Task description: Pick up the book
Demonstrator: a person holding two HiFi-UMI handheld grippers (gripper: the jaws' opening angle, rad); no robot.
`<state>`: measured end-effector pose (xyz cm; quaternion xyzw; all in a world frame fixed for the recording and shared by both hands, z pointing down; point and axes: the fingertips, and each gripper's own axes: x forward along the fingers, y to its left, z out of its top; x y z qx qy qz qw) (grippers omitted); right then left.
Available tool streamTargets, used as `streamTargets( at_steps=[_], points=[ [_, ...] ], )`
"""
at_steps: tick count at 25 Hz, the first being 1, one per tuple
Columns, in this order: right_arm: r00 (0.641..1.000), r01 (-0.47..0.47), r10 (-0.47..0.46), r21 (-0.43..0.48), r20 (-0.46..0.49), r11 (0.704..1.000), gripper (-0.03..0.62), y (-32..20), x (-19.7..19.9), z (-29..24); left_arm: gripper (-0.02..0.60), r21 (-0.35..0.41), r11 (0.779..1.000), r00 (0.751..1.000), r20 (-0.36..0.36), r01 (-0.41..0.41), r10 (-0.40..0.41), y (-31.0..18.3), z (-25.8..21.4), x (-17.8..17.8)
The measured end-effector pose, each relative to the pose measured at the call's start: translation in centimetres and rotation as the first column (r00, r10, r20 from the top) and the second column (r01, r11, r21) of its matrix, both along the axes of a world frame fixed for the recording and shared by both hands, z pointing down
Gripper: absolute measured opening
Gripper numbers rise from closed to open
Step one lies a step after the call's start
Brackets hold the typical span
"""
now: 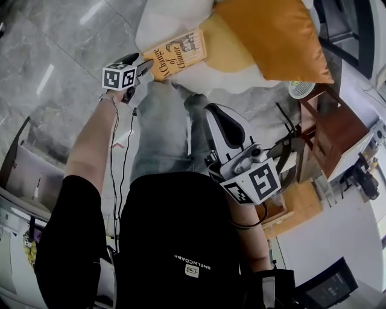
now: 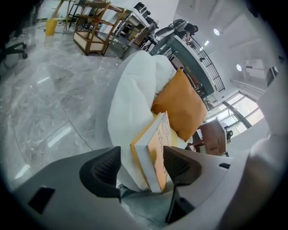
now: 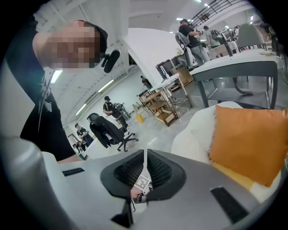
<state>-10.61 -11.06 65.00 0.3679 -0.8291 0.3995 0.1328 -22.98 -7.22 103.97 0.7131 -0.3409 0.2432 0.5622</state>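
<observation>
Pickup only half set up: left gripper (image 1: pixel 143 64), jaws wide apart, straddles the book (image 1: pixel 176 54) corner unclamped, book lying upper centre on white beanbag (image 1: pixel 161 19) beside orange pillow (image 1: pixel 274 36); right gripper (image 3: pixel 145 167) closed, empty.

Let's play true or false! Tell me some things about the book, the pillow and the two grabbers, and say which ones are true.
1. The orange paperback book rests on the white cushioned seat. True.
2. The book sits between the jaws of the left gripper. True.
3. The left gripper is squeezing the book. False: its jaws stand open, not pressing it.
4. The pillow beside the book is blue. False: it is orange.
5. The right gripper holds a cup. False: its jaws are together, holding nothing.
</observation>
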Motion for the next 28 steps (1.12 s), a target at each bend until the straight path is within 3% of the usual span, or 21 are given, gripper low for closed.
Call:
streamTargets(
  at_steps=[7,16,19,28],
  points=[
    [1.000,-0.007,0.007,-0.014,-0.016,1.000,0.040,0.2,0.1,0.5,0.281,-0.024,1.000,0.998,-0.053,0.014,-0.016,-0.3,0.8,0.9],
    [1.000,-0.002,0.001,-0.015,-0.026,1.000,0.040,0.3,0.6,0.4,0.274,-0.007,1.000,0.999,-0.045,0.011,-0.011,-0.6,1.0,1.9],
    [1.000,-0.016,0.015,-0.021,-0.024,1.000,0.040,0.5,1.1,0.2,0.236,0.007,1.000,0.999,-0.032,0.000,0.000,-0.4,0.6,2.0],
    [0.999,-0.046,0.046,-0.011,-0.011,0.999,0.040,1.3,3.2,-2.6,0.198,0.031,0.999,0.999,-0.022,0.024,-0.023,0.2,-2.8,2.8]
  ],
)
